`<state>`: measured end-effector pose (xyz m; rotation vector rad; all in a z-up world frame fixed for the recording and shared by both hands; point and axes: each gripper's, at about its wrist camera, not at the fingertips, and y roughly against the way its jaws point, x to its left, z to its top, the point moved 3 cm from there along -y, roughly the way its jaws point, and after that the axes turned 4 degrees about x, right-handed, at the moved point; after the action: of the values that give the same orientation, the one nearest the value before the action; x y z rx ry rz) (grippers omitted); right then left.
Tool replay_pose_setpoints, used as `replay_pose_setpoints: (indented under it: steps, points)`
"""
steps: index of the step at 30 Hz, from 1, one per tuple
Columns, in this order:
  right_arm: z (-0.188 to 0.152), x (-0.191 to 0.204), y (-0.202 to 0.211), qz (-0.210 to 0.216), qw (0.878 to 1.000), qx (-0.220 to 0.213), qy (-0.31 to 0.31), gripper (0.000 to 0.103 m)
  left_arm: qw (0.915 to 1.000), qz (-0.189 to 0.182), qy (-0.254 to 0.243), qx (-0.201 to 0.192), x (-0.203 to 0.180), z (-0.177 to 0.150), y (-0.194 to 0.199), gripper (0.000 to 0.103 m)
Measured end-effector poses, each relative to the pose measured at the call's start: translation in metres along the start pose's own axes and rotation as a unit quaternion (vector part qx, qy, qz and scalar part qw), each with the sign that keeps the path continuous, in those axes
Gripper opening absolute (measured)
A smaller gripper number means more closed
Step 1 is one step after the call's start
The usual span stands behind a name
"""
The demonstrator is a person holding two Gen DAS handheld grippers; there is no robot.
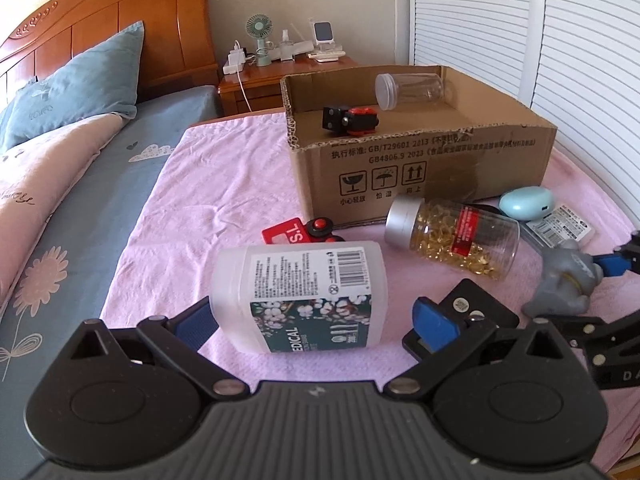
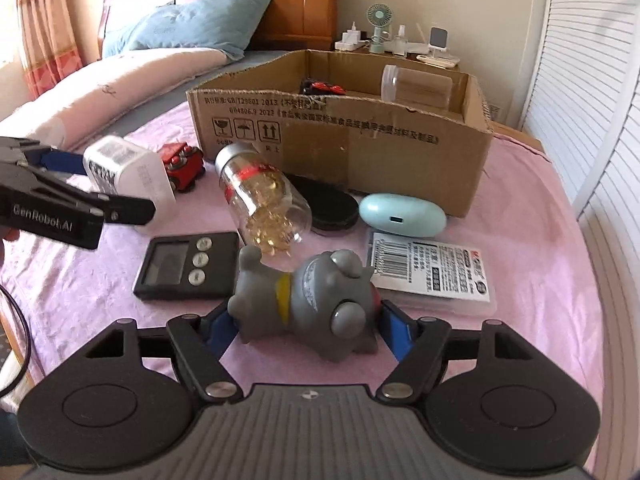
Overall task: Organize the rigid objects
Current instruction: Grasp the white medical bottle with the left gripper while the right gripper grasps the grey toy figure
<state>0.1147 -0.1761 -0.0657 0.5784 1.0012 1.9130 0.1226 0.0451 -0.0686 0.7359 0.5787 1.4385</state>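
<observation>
A white medical bottle (image 1: 300,296) lies on its side on the pink cloth, between the wide-open fingers of my left gripper (image 1: 316,328); the right pad stands clear of it. It also shows in the right wrist view (image 2: 128,172). My right gripper (image 2: 308,328) has both blue pads against a grey toy figure (image 2: 308,304) lying on the cloth; the toy shows in the left wrist view (image 1: 564,280) too. A cardboard box (image 1: 420,168) holds a clear jar (image 1: 412,90) and a red-black toy (image 1: 352,120).
A capsule bottle (image 2: 264,204), a red toy car (image 2: 184,166), a black timer (image 2: 184,264), a light-blue case (image 2: 402,214), a black oval (image 2: 332,204) and a blister pack (image 2: 432,270) lie on the cloth. Pillows and a nightstand (image 1: 280,68) are behind.
</observation>
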Motion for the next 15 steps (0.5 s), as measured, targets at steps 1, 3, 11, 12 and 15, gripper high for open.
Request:
replay_pose_setpoints:
  steps: [1,3,11,12,15]
  points:
    - [-0.002,0.000,0.003,-0.006,1.000,0.001,0.000,0.078,1.0000,0.001,0.002,0.000,0.000,0.000,0.000,0.102]
    - [-0.007,0.000,0.008,-0.017,1.000,0.005,-0.001,0.078,1.0000,0.002,0.005,-0.002,0.000,-0.001,0.000,0.102]
    - [-0.013,-0.005,0.011,-0.013,1.000,0.000,-0.015,0.080,0.9997,0.018,0.017,-0.007,-0.001,-0.002,-0.005,0.101]
    - [-0.012,-0.006,0.011,-0.013,1.000,-0.001,-0.012,0.080,0.9996,0.019,0.017,-0.010,-0.001,-0.002,-0.005,0.100]
    - [-0.010,-0.006,0.007,-0.011,1.000,0.001,-0.010,0.080,0.9996,0.019,0.017,-0.016,-0.002,-0.001,-0.005,0.099]
